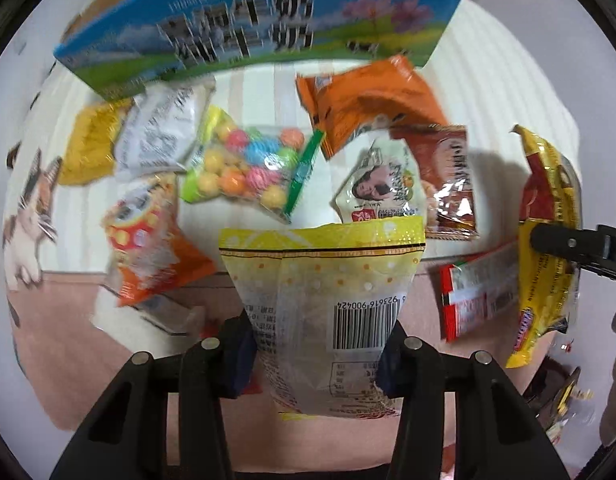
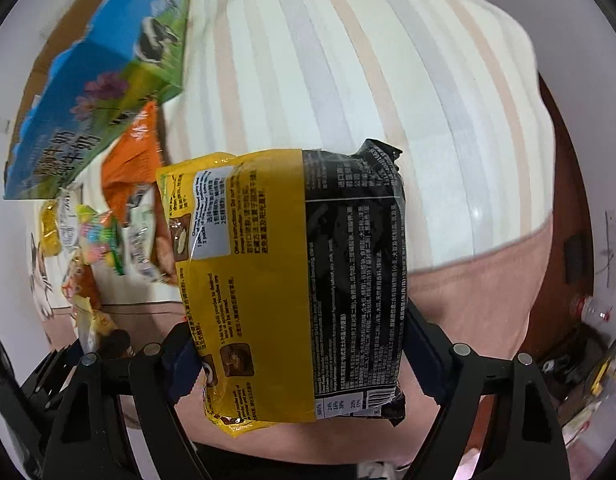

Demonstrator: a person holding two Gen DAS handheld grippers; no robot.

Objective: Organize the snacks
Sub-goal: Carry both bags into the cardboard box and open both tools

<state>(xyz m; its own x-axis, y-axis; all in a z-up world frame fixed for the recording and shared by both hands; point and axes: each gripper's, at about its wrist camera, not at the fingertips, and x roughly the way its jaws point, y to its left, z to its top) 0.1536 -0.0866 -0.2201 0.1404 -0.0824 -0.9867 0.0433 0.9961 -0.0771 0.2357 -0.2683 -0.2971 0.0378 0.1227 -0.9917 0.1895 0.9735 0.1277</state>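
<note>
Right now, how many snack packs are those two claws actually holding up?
2. The left gripper pinches a pale yellow pouch; the right gripper holds a yellow-and-black noodle pack. The other packets lie loose on the striped sheet; some may be hidden.

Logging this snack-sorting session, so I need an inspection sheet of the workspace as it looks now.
Surface: striped sheet over a pink cover.
Job's things: yellow pouch in the left gripper; noodle pack in the right gripper; candy bag, orange packet and other snacks lying on the sheet.
Clutter: blue milk box.
Grippers: both shut on packs.
Cables: nothing seen.
Surroundings: dark wood beside the bed.
</note>
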